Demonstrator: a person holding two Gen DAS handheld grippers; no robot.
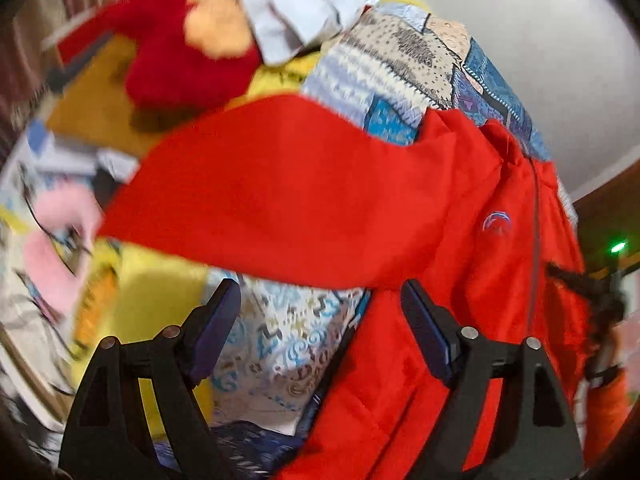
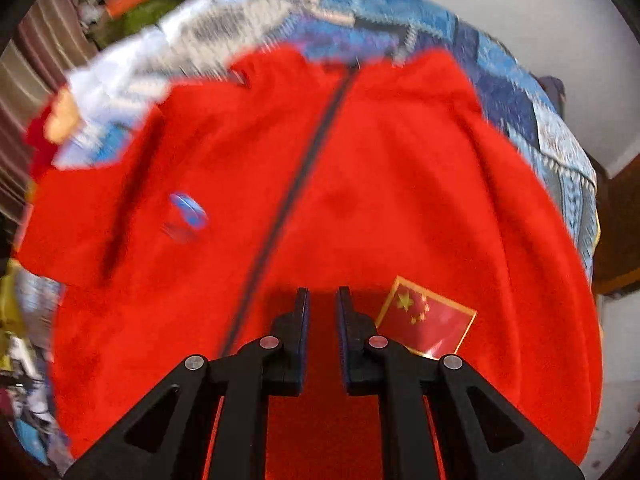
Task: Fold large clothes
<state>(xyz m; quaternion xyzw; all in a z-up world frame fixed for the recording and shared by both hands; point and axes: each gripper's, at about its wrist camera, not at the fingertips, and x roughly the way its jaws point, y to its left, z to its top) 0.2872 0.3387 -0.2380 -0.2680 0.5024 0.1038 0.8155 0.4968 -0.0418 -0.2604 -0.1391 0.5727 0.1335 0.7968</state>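
Observation:
A large red zip jacket [image 2: 360,200] lies spread on a blue patterned quilt [image 2: 520,92]. It has a dark front zipper [image 2: 292,184], a small blue chest logo [image 2: 188,208] and a flag patch [image 2: 428,320]. My right gripper [image 2: 322,300] hovers low over the jacket beside the patch, its jaws narrowly apart with red fabric showing between them. In the left wrist view the jacket [image 1: 440,240] hangs at the right and one sleeve [image 1: 260,196] stretches leftward. My left gripper [image 1: 320,300] is open and empty just below the sleeve.
A pile of other clothes lies at the left: a dark red fuzzy garment [image 1: 172,48], white cloth [image 1: 296,8], yellow fabric [image 1: 152,292] and pink cloth [image 1: 56,236]. A white wall [image 1: 540,60] is behind the bed. Wooden furniture [image 2: 616,220] stands at right.

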